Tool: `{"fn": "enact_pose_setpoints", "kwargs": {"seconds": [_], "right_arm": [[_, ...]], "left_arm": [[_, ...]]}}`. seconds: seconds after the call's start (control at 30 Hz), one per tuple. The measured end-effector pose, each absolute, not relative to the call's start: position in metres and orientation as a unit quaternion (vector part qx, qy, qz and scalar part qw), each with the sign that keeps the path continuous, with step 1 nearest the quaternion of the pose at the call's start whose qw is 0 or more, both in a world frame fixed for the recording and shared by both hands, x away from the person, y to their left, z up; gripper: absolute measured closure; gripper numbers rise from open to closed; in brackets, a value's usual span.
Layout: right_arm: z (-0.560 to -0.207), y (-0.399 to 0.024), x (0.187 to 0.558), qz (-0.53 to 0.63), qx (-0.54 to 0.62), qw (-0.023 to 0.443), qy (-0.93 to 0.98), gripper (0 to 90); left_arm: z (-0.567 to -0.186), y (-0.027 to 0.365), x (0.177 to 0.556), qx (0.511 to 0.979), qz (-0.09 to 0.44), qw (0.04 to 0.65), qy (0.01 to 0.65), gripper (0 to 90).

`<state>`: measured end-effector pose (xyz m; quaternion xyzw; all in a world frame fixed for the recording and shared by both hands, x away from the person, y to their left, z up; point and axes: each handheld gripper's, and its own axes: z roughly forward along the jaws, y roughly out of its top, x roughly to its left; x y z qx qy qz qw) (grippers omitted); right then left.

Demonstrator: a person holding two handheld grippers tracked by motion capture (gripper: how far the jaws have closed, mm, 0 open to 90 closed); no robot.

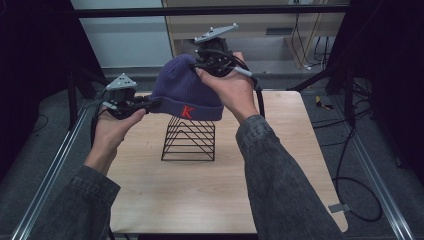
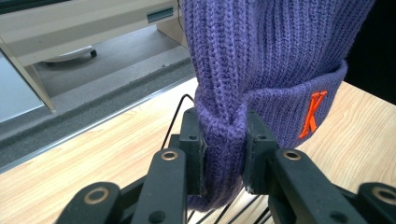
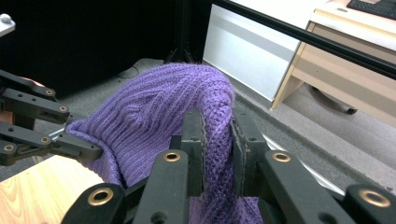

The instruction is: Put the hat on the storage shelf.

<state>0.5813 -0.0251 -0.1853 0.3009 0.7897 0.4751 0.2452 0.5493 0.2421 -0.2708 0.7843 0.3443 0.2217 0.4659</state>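
Observation:
A purple knit beanie with an orange K on its cuff hangs in the air above a black wire rack. My left gripper is shut on the cuff's left edge; in the left gripper view its jaws pinch a fold of the beanie at my left gripper. My right gripper is shut on the crown; in the right gripper view the beanie is squeezed at my right gripper. The left gripper's fingers also hold the knit at the far left there.
The wire rack stands on a light wooden table with metal rails along both sides. Cables trail on the floor at the right. A pale cabinet stands behind the table.

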Motion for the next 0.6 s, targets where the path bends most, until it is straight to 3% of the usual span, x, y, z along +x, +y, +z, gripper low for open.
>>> {"fn": "enact_pose_setpoints", "kwargs": {"seconds": [0.6], "right_arm": [[-0.206,-0.027,0.585,0.467,0.309,0.234,0.795,77.3]], "left_arm": [[-0.286,0.24,0.546,0.796,0.212,0.453,0.339,72.8]]}}
